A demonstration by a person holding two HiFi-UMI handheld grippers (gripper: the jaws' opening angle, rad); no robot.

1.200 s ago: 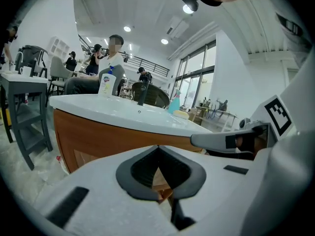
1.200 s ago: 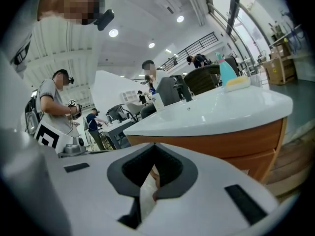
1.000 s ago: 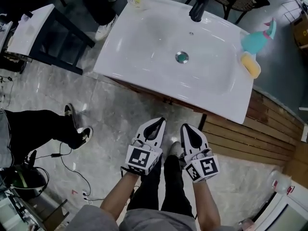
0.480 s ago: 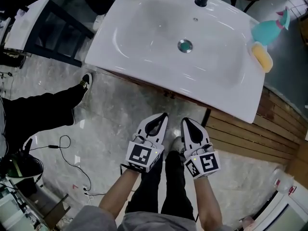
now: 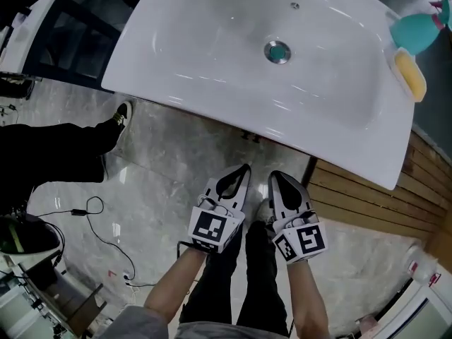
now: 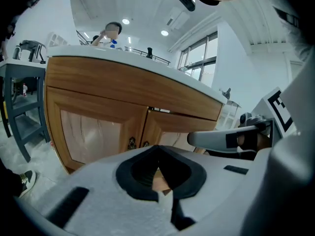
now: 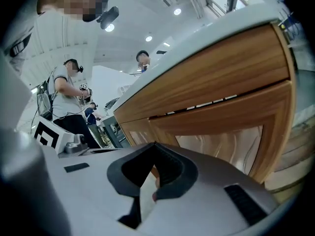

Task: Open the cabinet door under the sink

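Observation:
The white sink (image 5: 212,41) fills the top of the head view and hides the cabinet below it. In the left gripper view the wooden cabinet (image 6: 123,90) stands just ahead, with two shut doors. The left door (image 6: 93,129) and the right door (image 6: 170,132) meet at two small dark handles (image 6: 138,143). My left gripper (image 5: 242,169) (image 6: 157,147) and right gripper (image 5: 272,176) (image 7: 155,144) hang side by side, short of the doors. Both are shut with nothing between their jaws. The right gripper view shows the right door's pale panel (image 7: 224,146).
A teal spray bottle (image 5: 417,28) and a yellow sponge (image 5: 411,75) sit on the sink's right rim. A person's black-trousered leg and shoe (image 5: 63,154) are at the left, with a cable (image 5: 88,210) on the marble floor. Wooden slats (image 5: 367,203) run at the right.
Both grippers have sunk together, still side by side and shut. The sink has grown larger in the head view. The bystander's foot has drawn back to the left.

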